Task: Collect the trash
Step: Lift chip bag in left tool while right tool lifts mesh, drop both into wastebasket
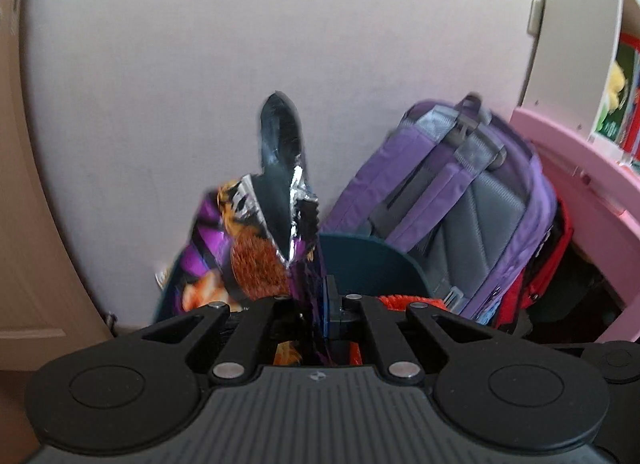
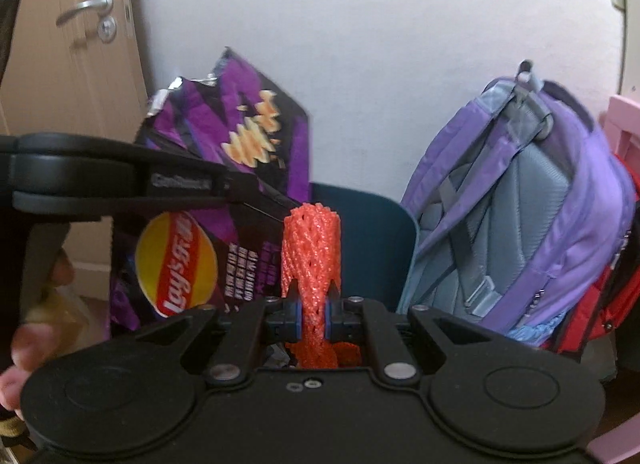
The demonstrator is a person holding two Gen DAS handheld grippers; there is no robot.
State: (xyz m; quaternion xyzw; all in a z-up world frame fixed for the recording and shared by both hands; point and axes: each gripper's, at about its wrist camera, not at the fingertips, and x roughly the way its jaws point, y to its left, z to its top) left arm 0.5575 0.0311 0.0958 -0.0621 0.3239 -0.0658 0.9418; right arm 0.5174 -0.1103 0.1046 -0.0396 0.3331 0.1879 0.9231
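Note:
My left gripper (image 1: 316, 316) is shut on a torn purple Lay's chip bag (image 1: 256, 248), which stands up in front of the camera with its foil inside showing. The same bag (image 2: 224, 168) shows in the right wrist view, held by the left gripper (image 2: 260, 204) at the left. My right gripper (image 2: 312, 320) is shut on an orange foam fruit net (image 2: 312, 248), which sticks upright. Both items hang in front of a dark blue bin (image 2: 368, 232), whose rim also shows in the left wrist view (image 1: 368, 260).
A purple and grey backpack (image 2: 520, 204) leans against the white wall right of the bin, with a red bag (image 2: 612, 284) behind it. A pink desk (image 1: 576, 184) stands at the far right. A wooden door (image 2: 80, 64) is at the left.

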